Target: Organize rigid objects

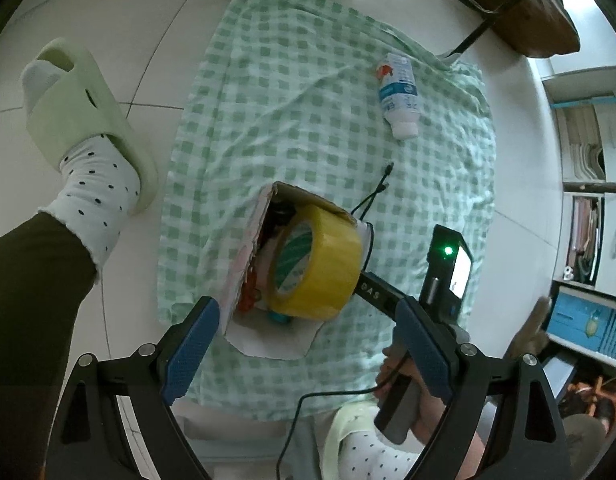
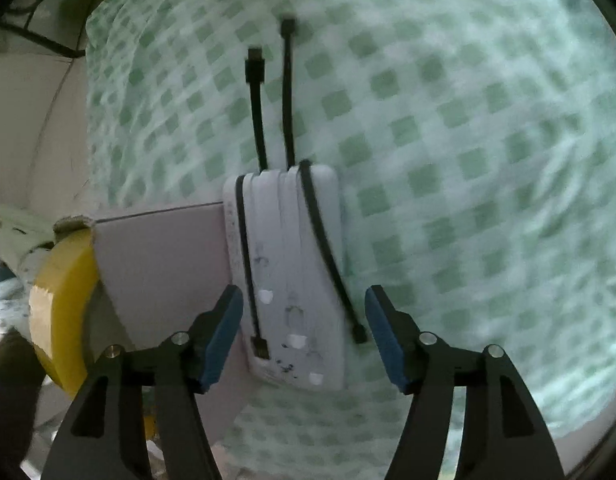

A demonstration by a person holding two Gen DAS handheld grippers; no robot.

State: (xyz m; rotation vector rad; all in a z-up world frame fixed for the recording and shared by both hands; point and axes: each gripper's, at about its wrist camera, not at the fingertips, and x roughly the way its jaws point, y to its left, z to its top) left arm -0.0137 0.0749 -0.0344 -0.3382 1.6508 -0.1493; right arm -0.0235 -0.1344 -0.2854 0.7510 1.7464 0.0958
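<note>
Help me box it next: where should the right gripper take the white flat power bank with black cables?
Grip the white power bank across its two long edges near the close end, coming from above. It lies flat on the checked cloth, and the right gripper is open, straddling it.

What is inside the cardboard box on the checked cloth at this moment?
In the cardboard box, a roll of yellow tape stands on edge and rises above the rim. Red and teal bits show beneath it; the roll covers the rest, so those things cannot be identified.

floor (image 1: 156, 32) | checked cloth (image 1: 292, 92) (rumpled) | on cloth: bottle (image 1: 399, 92), box (image 1: 268, 216)
</note>
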